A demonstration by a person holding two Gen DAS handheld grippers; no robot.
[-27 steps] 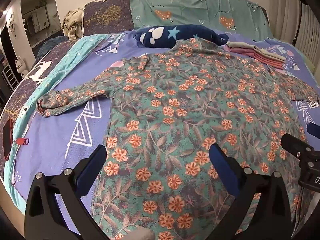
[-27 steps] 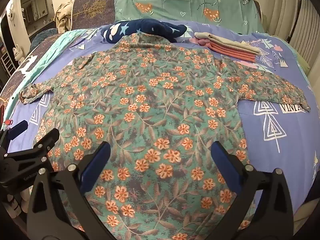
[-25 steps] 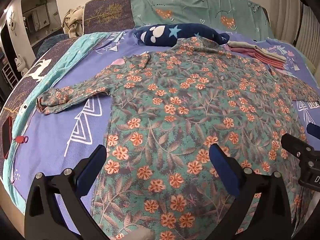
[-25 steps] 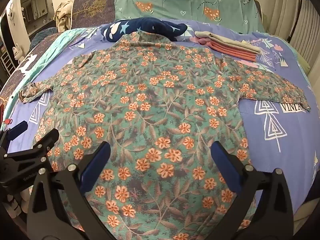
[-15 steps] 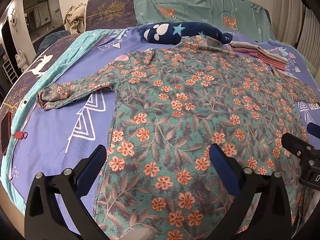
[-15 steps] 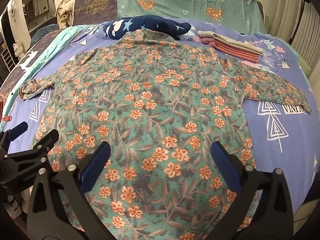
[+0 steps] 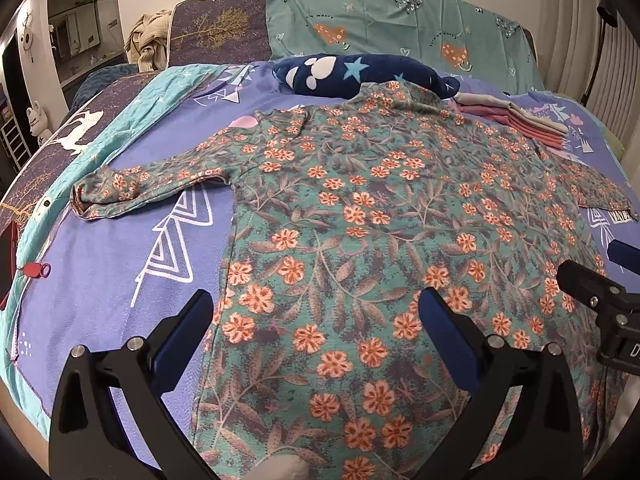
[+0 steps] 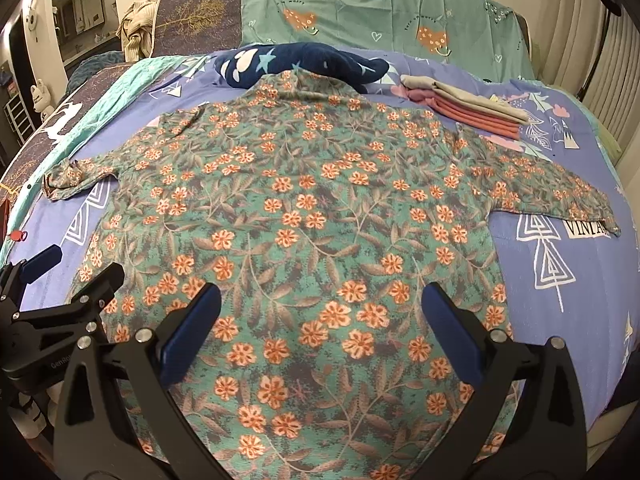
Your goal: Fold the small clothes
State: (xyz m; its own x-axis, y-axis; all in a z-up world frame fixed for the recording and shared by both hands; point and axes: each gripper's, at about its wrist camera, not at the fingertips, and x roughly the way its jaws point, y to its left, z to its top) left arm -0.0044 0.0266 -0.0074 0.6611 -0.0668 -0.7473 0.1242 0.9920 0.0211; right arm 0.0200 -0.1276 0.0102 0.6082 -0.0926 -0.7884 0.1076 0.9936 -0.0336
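Note:
A green long-sleeved garment (image 7: 360, 216) with orange flowers lies spread flat on the bed, both sleeves stretched out sideways. In the right wrist view the same garment (image 8: 320, 208) fills the middle of the picture. My left gripper (image 7: 316, 332) hovers open above the lower left part of the garment, nothing between its blue pads. My right gripper (image 8: 320, 328) hovers open above the lower middle, also holding nothing. Each gripper shows at the edge of the other's view: the right gripper (image 7: 600, 280) and the left gripper (image 8: 68, 276).
The bed (image 7: 100, 280) has a purple sheet with white triangles. A dark blue plush pillow (image 7: 352, 74) lies behind the collar. A stack of folded pink and beige clothes (image 8: 468, 110) sits at the far right. A small red object (image 7: 36, 270) lies near the left edge.
Both grippers have drifted slightly forward over the garment, which sits a little lower and nearer in the views. The garment itself has not moved.

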